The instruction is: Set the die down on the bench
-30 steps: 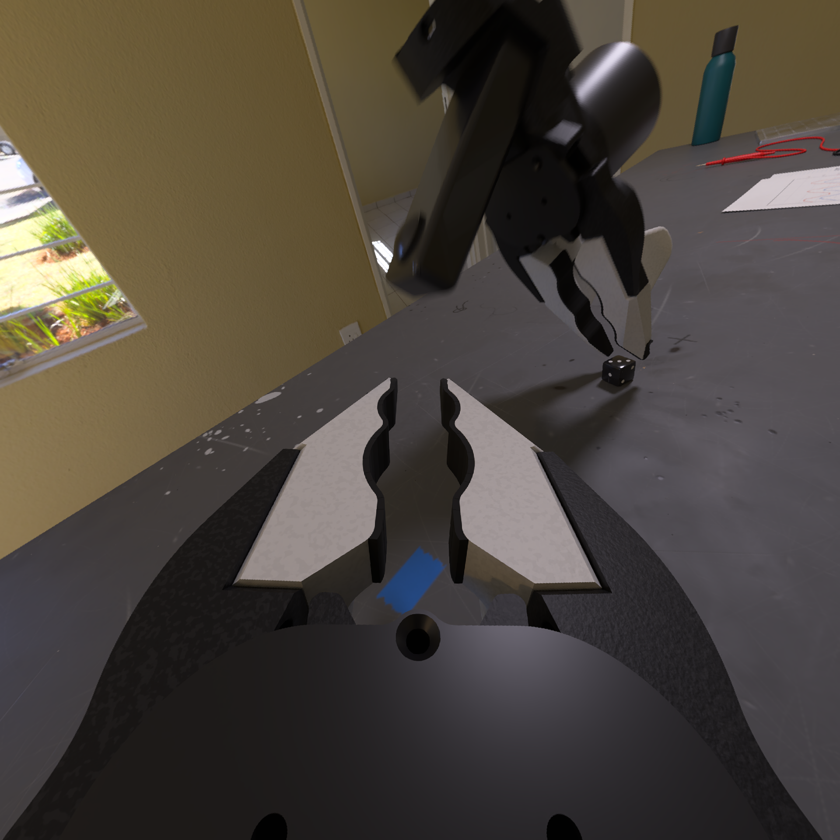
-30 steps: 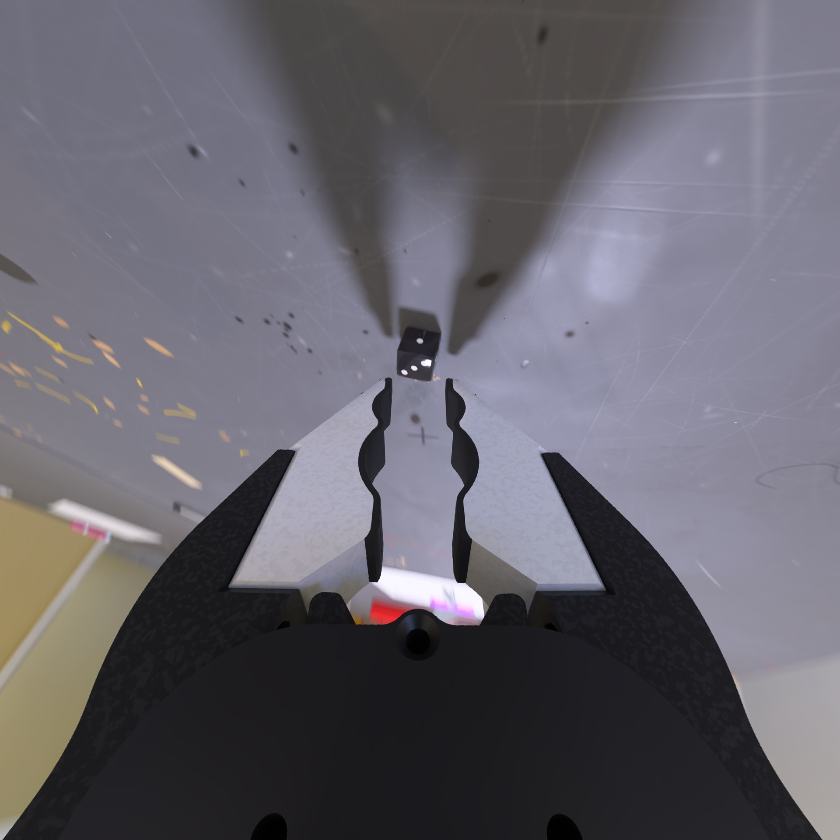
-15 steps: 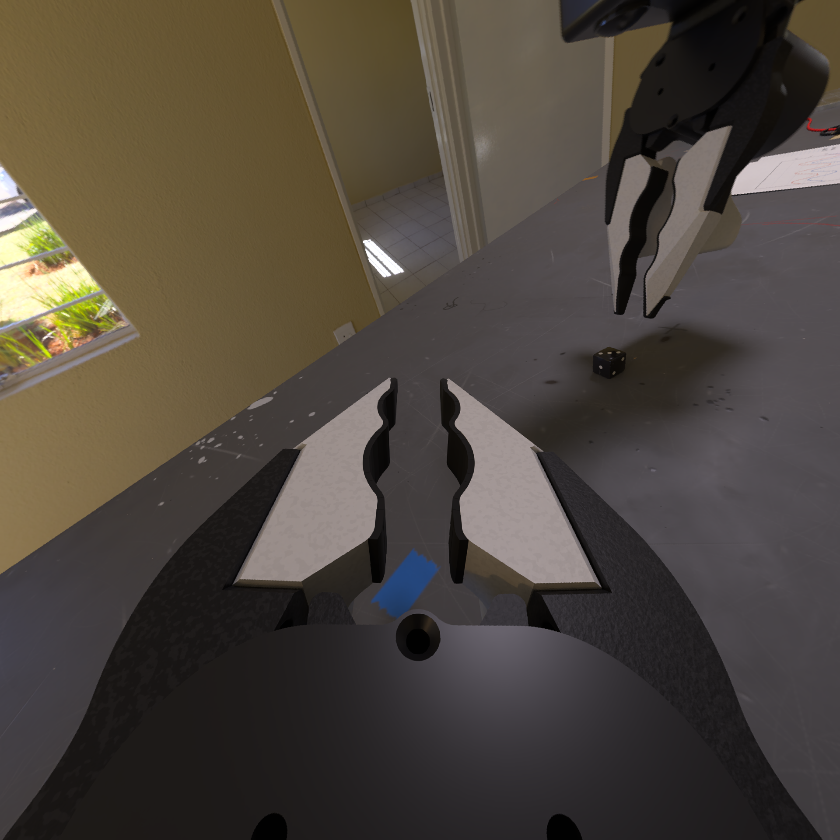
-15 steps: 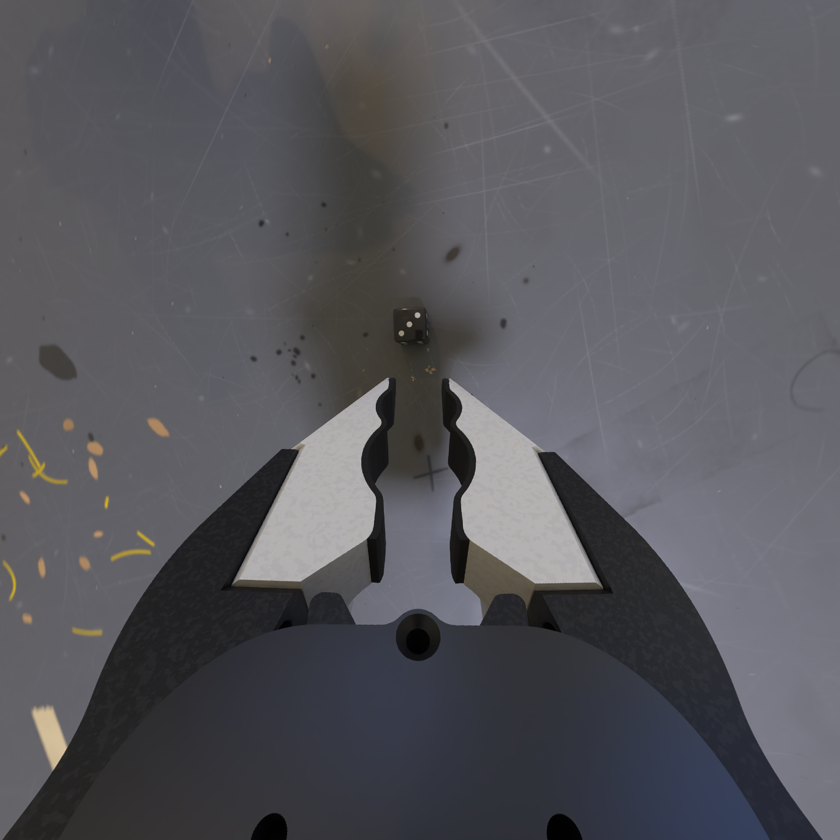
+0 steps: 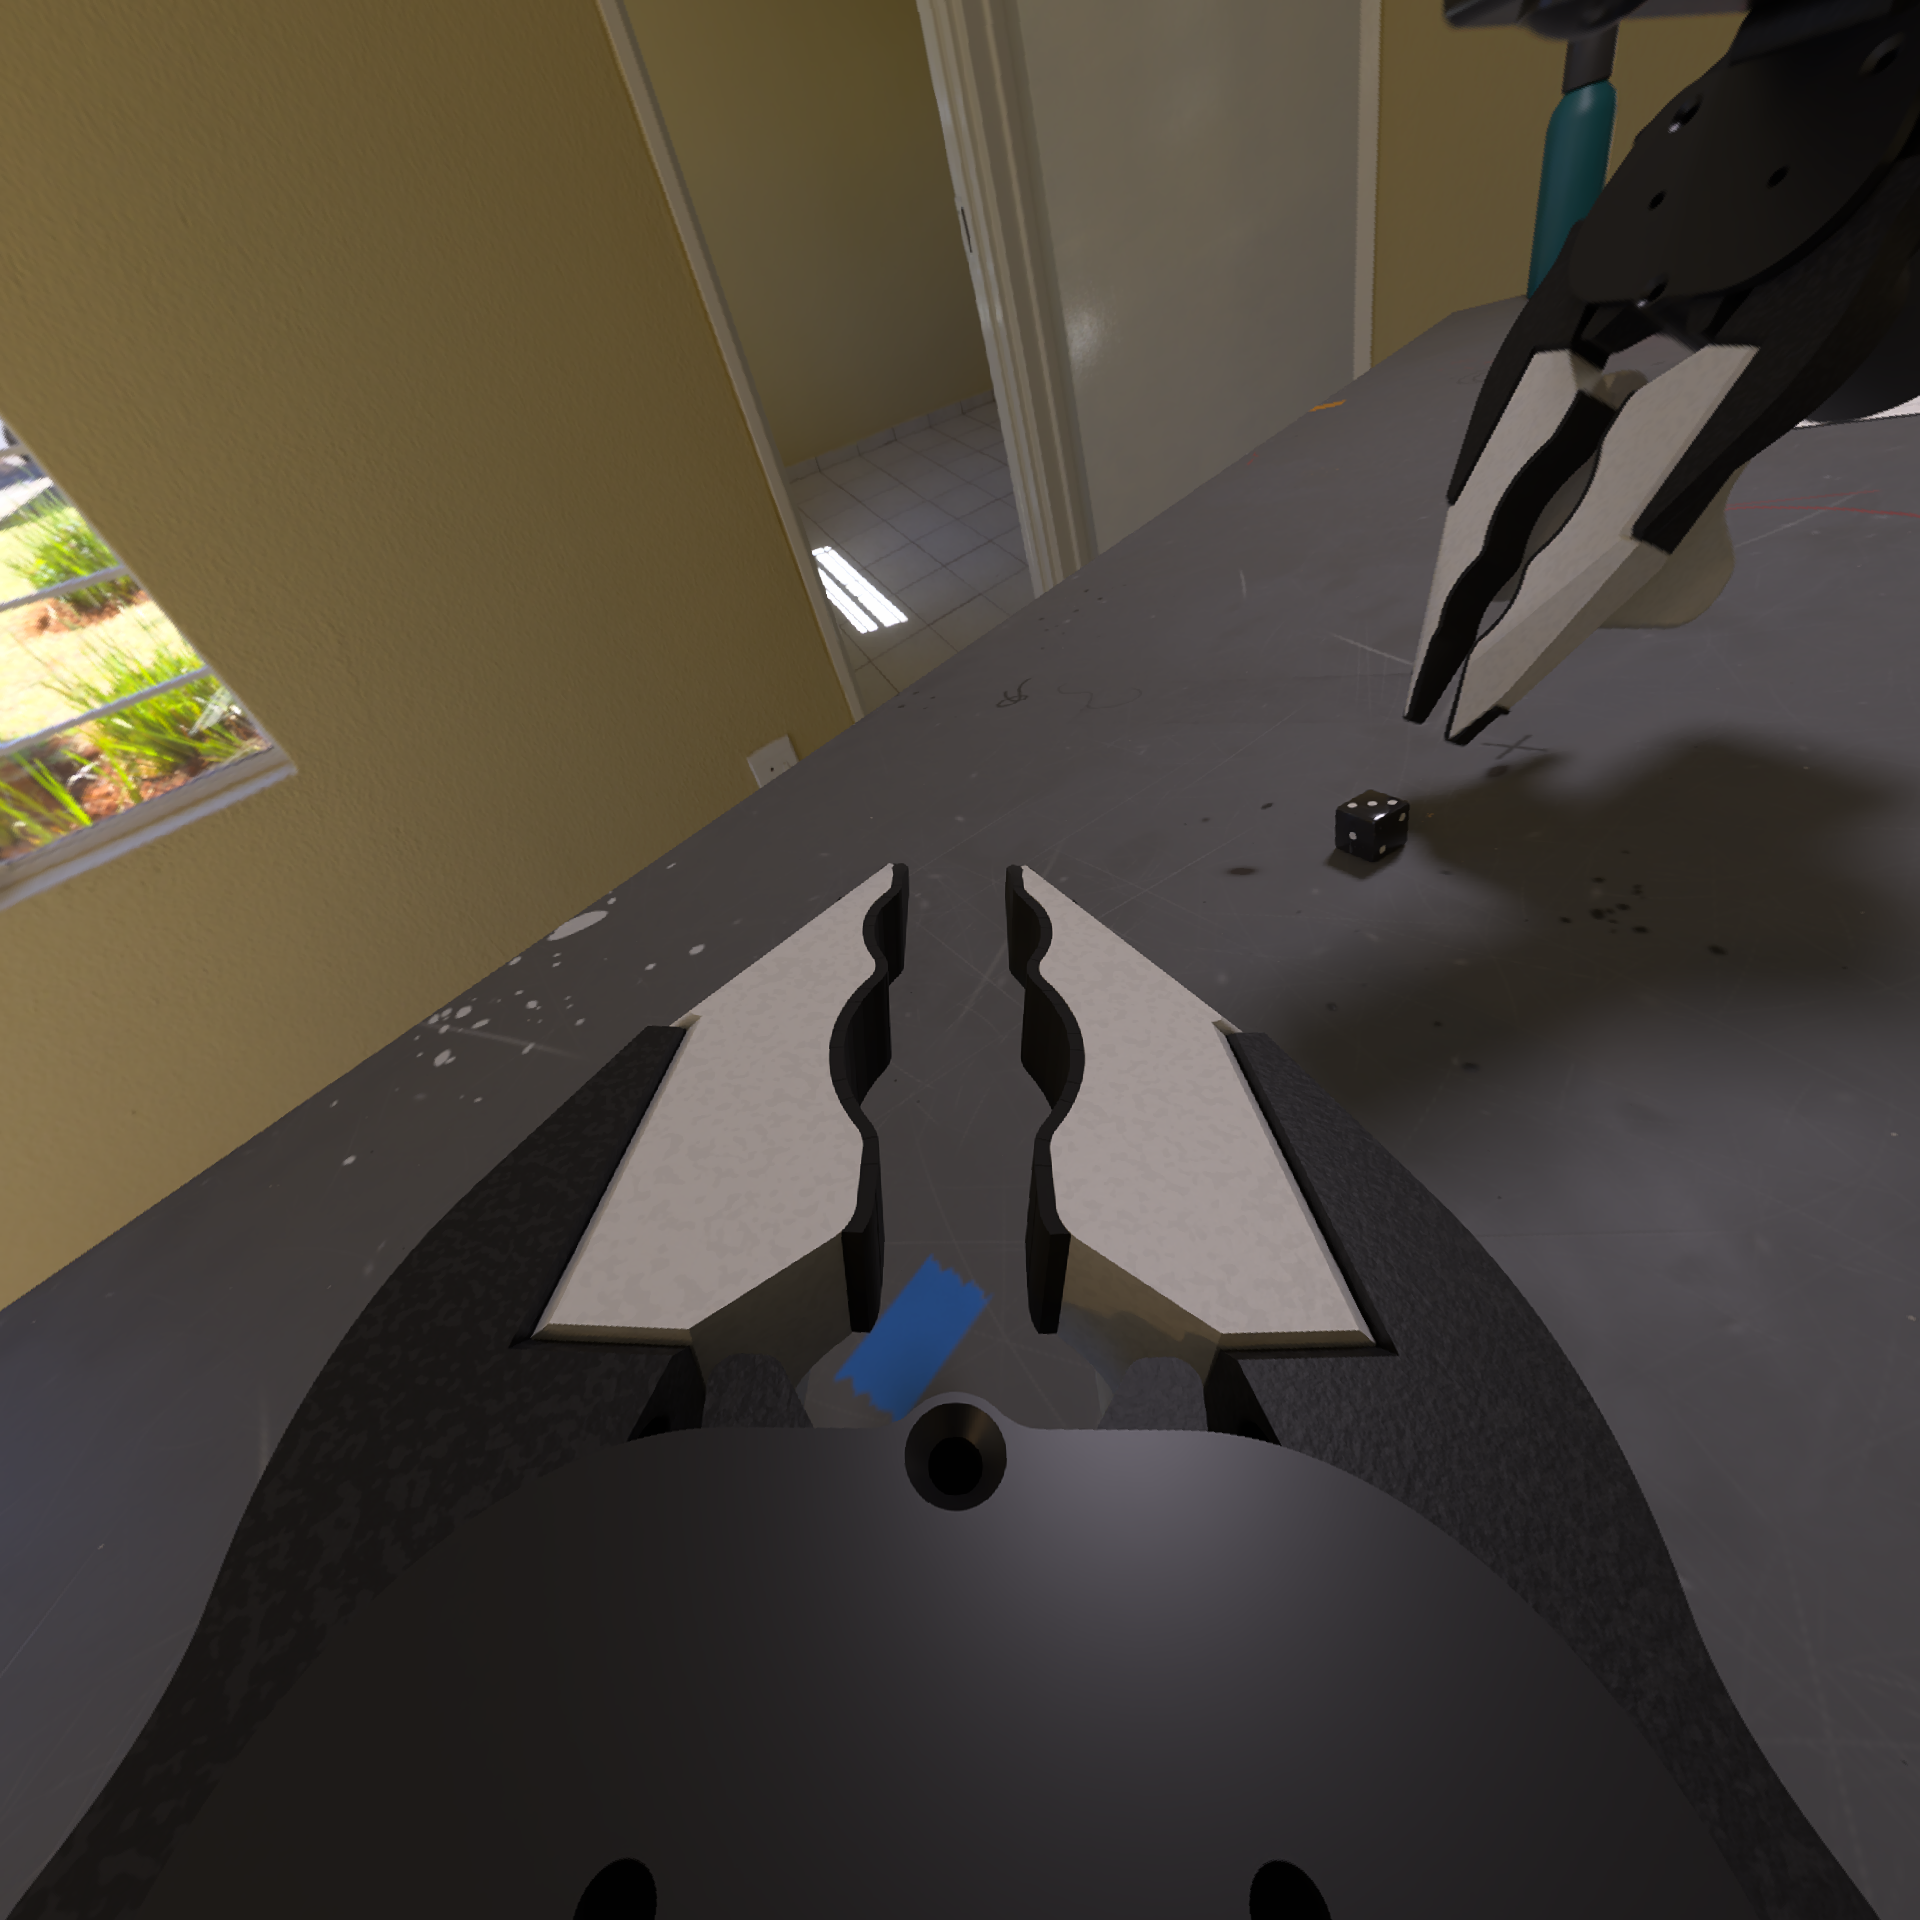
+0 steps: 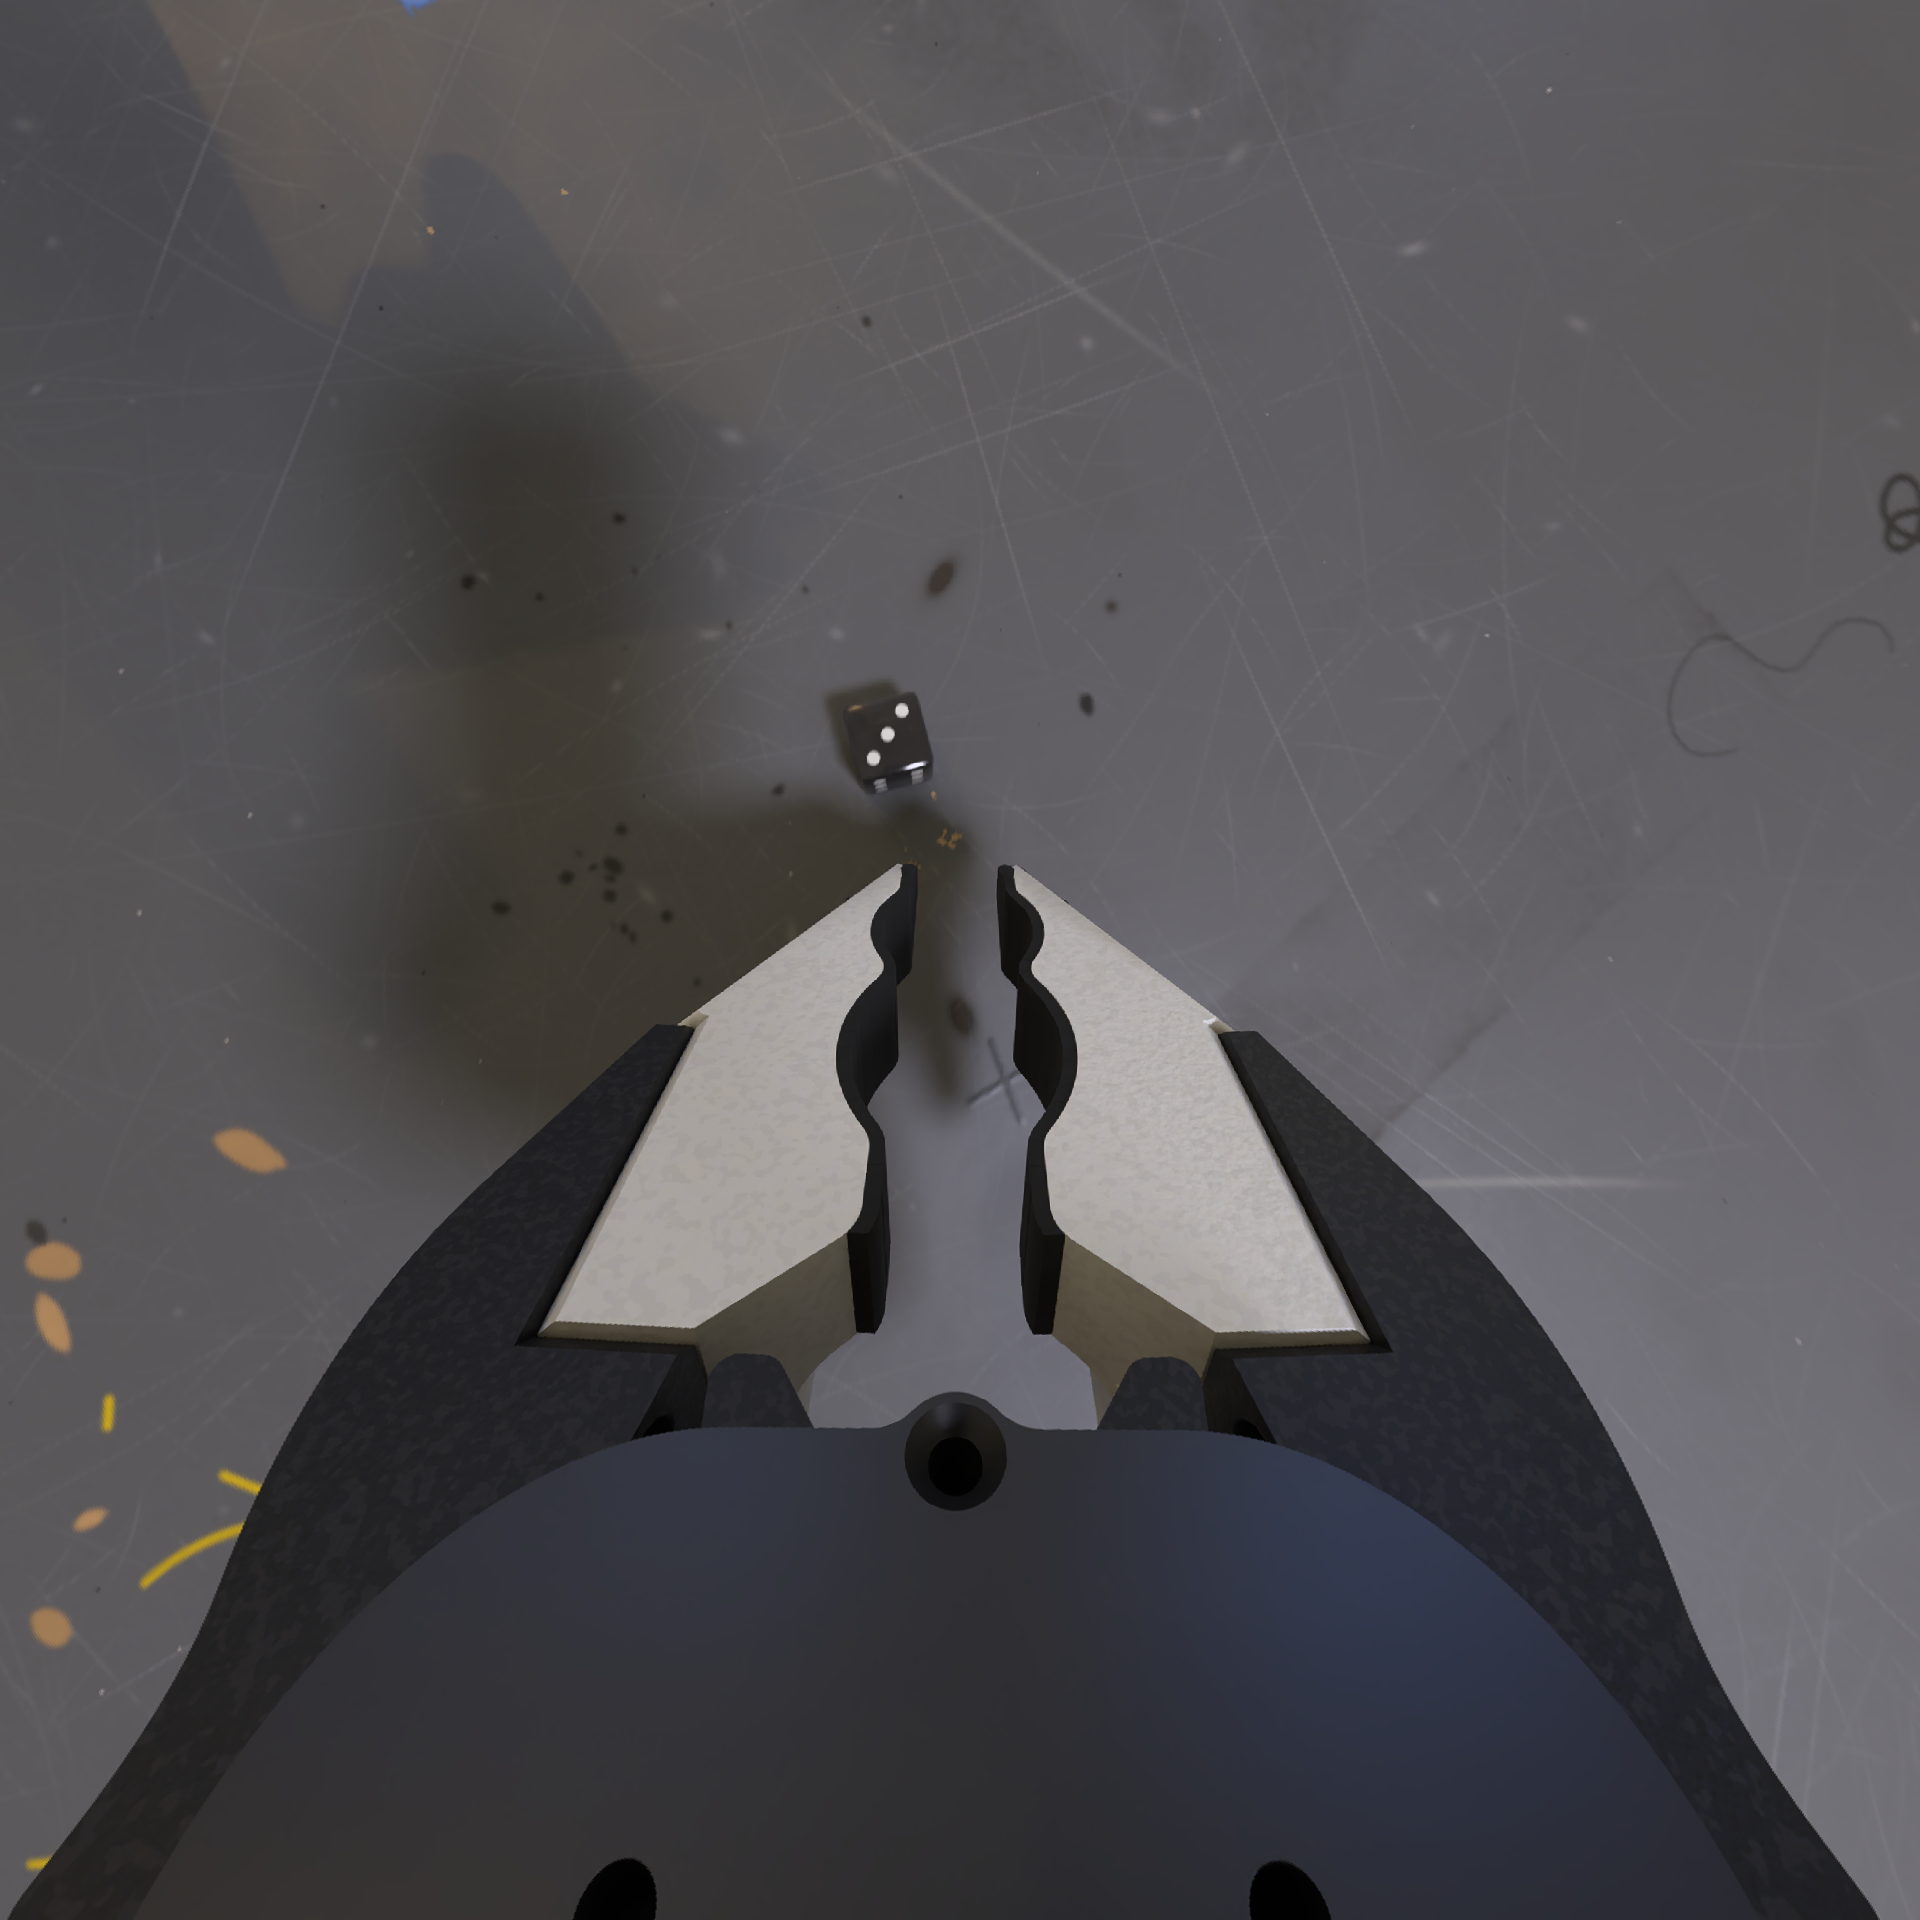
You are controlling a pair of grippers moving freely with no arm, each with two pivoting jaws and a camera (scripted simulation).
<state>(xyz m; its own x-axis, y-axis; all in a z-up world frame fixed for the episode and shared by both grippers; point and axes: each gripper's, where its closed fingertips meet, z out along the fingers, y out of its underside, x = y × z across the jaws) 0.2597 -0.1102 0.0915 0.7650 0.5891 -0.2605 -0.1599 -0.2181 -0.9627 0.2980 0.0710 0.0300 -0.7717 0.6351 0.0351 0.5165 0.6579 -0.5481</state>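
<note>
A small black die (image 5: pixel 1370 827) with white pips lies on the dark grey bench (image 5: pixel 1558 1195), free of both grippers. It also shows in the right wrist view (image 6: pixel 886 741), just beyond my right fingertips. My right gripper (image 6: pixel 953 871) is open and empty and hovers above the die, pointing down; in the left wrist view it (image 5: pixel 1442 722) hangs up and to the right of the die. My left gripper (image 5: pixel 956 873) is open and empty, low over the bench, to the left of the die.
The bench's left edge (image 5: pixel 623 904) runs along a yellow wall with a window and an open doorway. A teal bottle (image 5: pixel 1569 177) stands at the far end. Blue tape (image 5: pixel 914 1340) lies on the bench under my left gripper. Orange and yellow flecks (image 6: pixel 62 1309) mark the bench.
My right gripper has risen off the die and drawn back to the right. The die stays on the bench. My left gripper has barely moved.
</note>
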